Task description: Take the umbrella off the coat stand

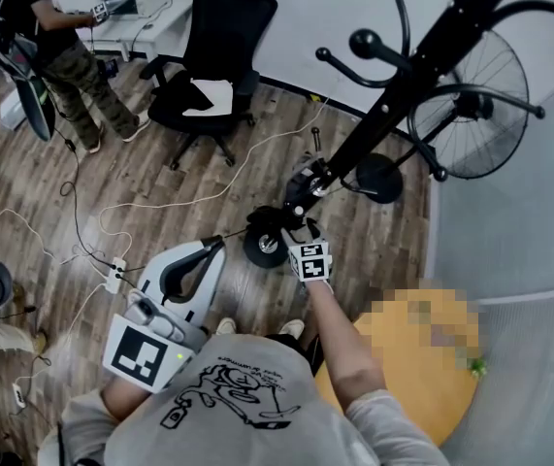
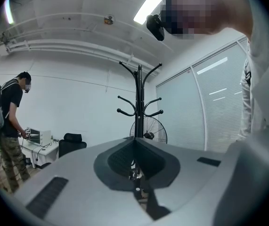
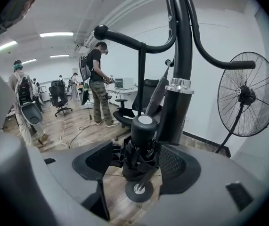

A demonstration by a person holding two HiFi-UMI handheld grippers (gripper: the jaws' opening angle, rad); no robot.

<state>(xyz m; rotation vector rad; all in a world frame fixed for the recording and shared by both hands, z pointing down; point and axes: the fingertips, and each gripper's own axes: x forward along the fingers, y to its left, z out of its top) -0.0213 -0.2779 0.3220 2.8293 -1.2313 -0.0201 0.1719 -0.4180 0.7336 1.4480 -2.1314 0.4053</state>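
Observation:
The black coat stand (image 1: 393, 90) slants from the top right down to its round base (image 1: 264, 246). A folded black umbrella (image 3: 141, 149) hangs by its strap (image 3: 142, 79) from a curved hook arm (image 3: 125, 39) beside the pole (image 3: 181, 55). My right gripper (image 3: 139, 163) is open, with the umbrella between its jaws and a gap showing at the left pad (image 3: 99, 161). In the head view the right gripper (image 1: 301, 229) sits against the pole at the umbrella (image 1: 308, 181). My left gripper (image 1: 216, 246) is held low by the body, shut and empty, facing the stand (image 2: 139, 102).
A big floor fan (image 1: 480, 105) stands right of the coat stand. A black office chair (image 1: 213, 66) is behind it. A person (image 1: 53, 47) stands at a desk at the far left. Cables and a power strip (image 1: 114, 275) lie on the wooden floor.

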